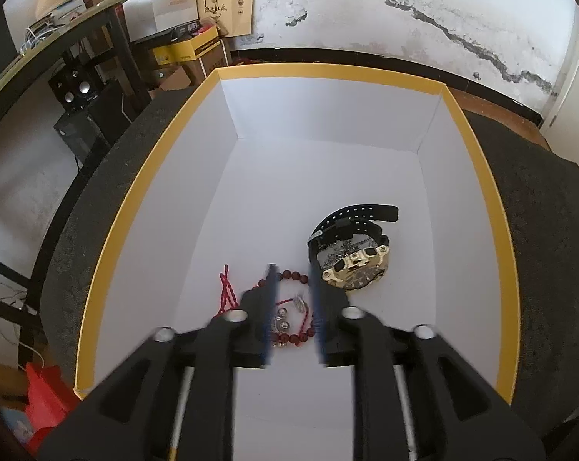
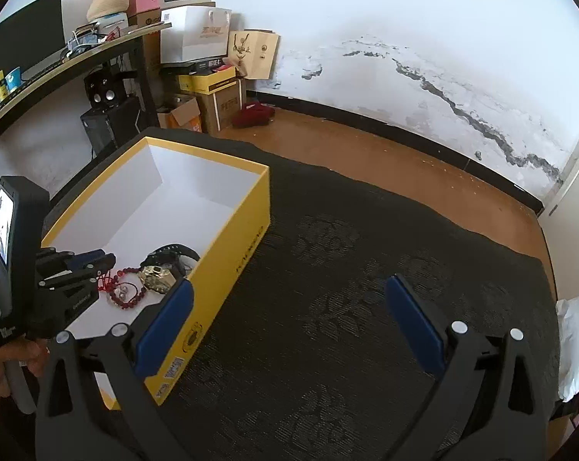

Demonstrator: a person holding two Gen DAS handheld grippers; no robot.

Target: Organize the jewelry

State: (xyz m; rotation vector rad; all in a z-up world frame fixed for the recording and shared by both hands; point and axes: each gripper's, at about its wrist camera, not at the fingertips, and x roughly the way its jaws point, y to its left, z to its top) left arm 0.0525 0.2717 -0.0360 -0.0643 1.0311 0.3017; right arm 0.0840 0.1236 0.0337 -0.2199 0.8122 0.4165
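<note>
Jewelry lies in the near end of one yellow-rimmed box with a white interior, which stands on a dark mat. Contents, counted: one red bead bracelet with a braided red cord, one gold-and-black watch, and a few small silver pieces inside the bracelet loop; their exact number cannot be told.

Left wrist view: the left gripper is inside the box, directly over the bracelet. Its fingers are spread with a narrow gap, and the bracelet beads and silver pieces show between them. Whether the fingers touch the box floor cannot be told; they grasp nothing visible. The watch lies just beside the right finger, toward the right wall of the box.

Right wrist view only: the right gripper is outside the box, over the mat, with its blue-padded fingers spread wide and holding nothing. Its left finger stands in front of the box's near right corner. This view also shows the left gripper from the side, a hand on its handle, the yellow outer wall of the box, the brown floor beyond the mat, and the cracked white wall.
</note>
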